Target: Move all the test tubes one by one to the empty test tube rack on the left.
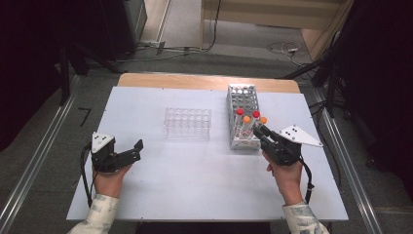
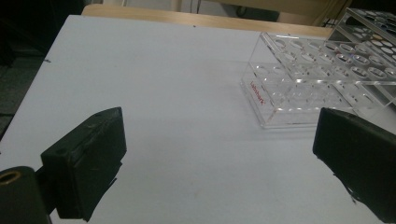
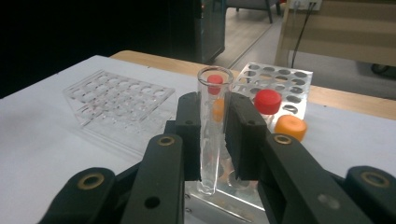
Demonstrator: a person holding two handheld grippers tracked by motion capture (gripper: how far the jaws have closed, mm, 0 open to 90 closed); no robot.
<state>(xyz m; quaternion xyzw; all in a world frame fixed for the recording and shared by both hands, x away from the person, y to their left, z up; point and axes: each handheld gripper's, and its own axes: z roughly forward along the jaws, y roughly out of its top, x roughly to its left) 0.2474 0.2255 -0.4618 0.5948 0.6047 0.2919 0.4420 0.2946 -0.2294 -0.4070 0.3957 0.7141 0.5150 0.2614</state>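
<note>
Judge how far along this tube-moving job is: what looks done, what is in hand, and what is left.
Done: little; the clear rack holds no tubes. In hand: the right claw is shut on an uncapped glass tube, upright above the near end of the metal rack. The left claw waits open, apart from the racks. Left: probably placing this tube in the clear rack, then the capped tubes in the metal rack.

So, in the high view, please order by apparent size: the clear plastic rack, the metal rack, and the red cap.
1. metal rack and clear plastic rack: they look about alike in area, and the metal one stretches farther from the camera, so I will not rank them.
2. red cap: plainly the smallest.
</note>
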